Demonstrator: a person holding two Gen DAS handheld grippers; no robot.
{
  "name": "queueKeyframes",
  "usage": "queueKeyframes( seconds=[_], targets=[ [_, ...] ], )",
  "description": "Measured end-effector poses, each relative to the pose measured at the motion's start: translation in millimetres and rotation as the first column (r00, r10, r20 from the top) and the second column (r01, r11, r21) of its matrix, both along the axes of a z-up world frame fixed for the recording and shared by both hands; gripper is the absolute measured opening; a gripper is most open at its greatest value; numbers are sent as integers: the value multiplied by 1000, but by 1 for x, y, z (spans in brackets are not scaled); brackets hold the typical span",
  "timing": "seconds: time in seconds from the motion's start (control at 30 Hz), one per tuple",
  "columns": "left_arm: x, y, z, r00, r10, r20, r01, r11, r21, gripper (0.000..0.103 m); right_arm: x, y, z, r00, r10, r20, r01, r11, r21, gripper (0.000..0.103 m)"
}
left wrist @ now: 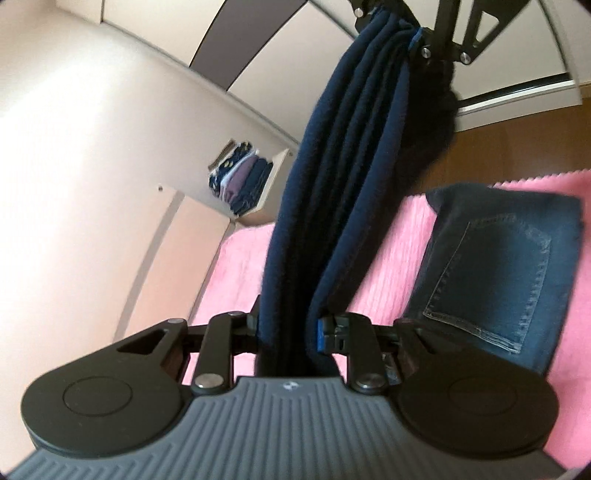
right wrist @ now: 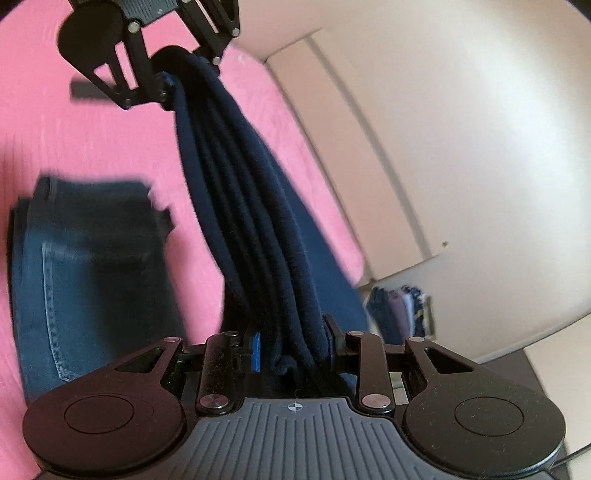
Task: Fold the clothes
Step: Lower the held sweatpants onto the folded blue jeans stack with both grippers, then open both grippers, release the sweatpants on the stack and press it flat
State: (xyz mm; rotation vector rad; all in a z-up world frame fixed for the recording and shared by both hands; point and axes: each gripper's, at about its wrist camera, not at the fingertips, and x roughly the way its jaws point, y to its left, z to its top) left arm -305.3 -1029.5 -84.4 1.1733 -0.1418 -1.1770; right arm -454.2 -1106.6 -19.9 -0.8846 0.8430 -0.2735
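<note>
A navy blue garment [left wrist: 332, 177] hangs bunched in long folds, stretched between my two grippers above a pink bedcover [left wrist: 391, 251]. My left gripper [left wrist: 286, 328] is shut on one end of it. My right gripper [right wrist: 293, 347] is shut on the other end; the garment [right wrist: 251, 206] runs from it up to the left gripper [right wrist: 177, 85] at the top of the right wrist view. The right gripper also shows at the top of the left wrist view [left wrist: 402, 33]. Folded blue jeans [left wrist: 498, 269] lie on the bedcover beside the garment, also seen in the right wrist view [right wrist: 92, 280].
A shelf niche with a stack of folded clothes [left wrist: 242, 181] sits in the pale wardrobe wall [left wrist: 92, 166] beside the bed; it also shows in the right wrist view [right wrist: 399, 310]. Brown wooden floor [left wrist: 517, 144] lies beyond the bed.
</note>
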Motion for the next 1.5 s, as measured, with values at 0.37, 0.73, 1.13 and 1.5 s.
queueKeyframes(
  seconds=[0.37, 0.73, 1.13, 1.5],
  targets=[
    [-24, 21, -171, 997, -69, 38, 57, 965, 256, 27, -59, 29, -105, 987, 49, -153, -39, 997, 69, 39],
    [-20, 26, -137, 996, -93, -18, 94, 968, 233, 21, -53, 51, -79, 992, -37, -120, 55, 987, 154, 25],
    [-24, 33, -157, 996, -78, -41, 86, 959, 269, 26, -61, 66, -97, 980, -57, -192, 94, 978, 187, 61],
    [-17, 38, -82, 934, 47, -355, -9, 994, 108, 32, -36, -15, -17, 915, -398, 61, 254, 687, 681, 30]
  ],
)
